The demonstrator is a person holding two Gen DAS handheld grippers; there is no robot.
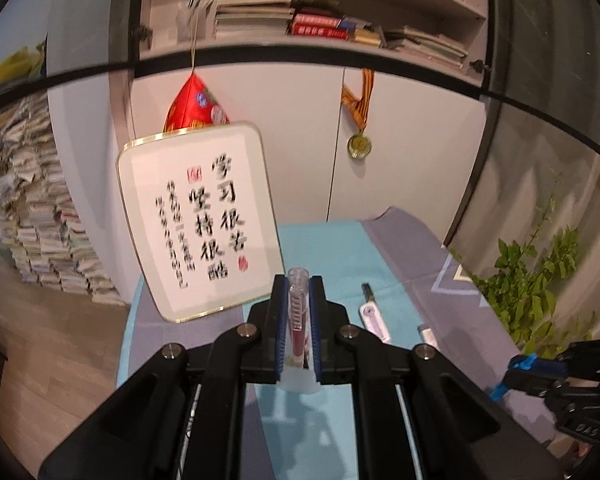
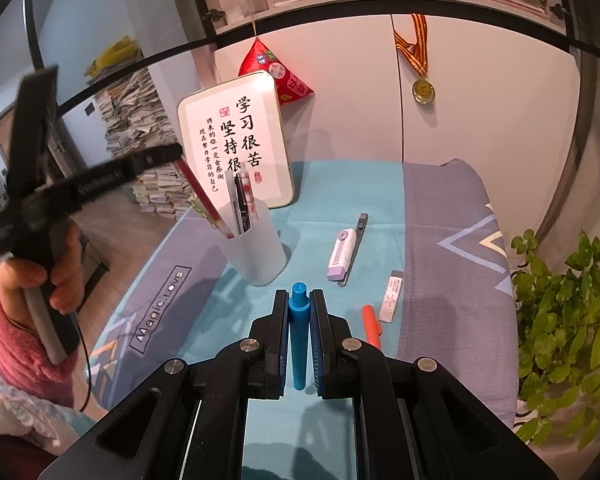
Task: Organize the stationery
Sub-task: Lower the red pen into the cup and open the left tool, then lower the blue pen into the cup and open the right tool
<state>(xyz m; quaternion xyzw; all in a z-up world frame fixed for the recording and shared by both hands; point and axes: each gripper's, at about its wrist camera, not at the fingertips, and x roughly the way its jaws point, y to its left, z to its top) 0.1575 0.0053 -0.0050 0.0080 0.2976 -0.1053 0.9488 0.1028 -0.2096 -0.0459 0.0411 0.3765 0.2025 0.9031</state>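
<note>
Red pen (image 1: 298, 320) sits clamped between the closed pads of my left gripper (image 1: 299, 292), its tip slanting down into the cup (image 2: 252, 244), where I see 3 other pens standing. My right gripper (image 2: 299, 300) is closed on a blue pen (image 2: 299, 336), just in front of the cup. Right of the cup on the cloth (image 2: 440, 208) lie a cutter (image 2: 346, 252), an eraser (image 2: 392, 296) and an orange pen (image 2: 371, 326). Behind the cup leans a calligraphy board (image 2: 236, 140); a plant (image 2: 564, 304) stands well to the right.
</note>
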